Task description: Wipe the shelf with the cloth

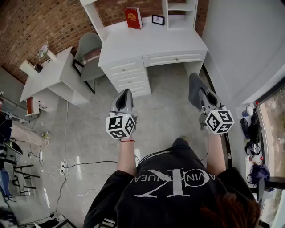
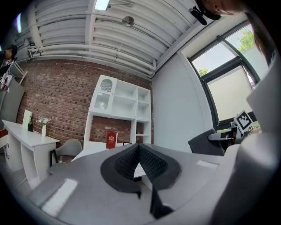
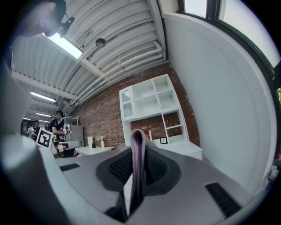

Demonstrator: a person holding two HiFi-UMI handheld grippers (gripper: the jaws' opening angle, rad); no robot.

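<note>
Cloth (image 3: 136,176) is pinched in the right gripper (image 3: 137,136), jaws almost together on a thin purple fold. The left gripper (image 2: 138,147) is closed tip to tip with nothing in it. I hold both level, well short of the shelf (image 1: 166,13), which stands at 12 o'clock on the white desk (image 1: 151,44). My read is that wiping has not started.

Risks:
- I only have a narrow fold, so dragging it along a board could pull it out of the pads.
- The red book (image 1: 133,18) and small frame (image 1: 158,19) stand on the desk between the shelf uprights, 11 to 12 o'clock, and a wide sweep could knock them over.
- The idle left gripper could bump the desk edge if I lean in.
</note>
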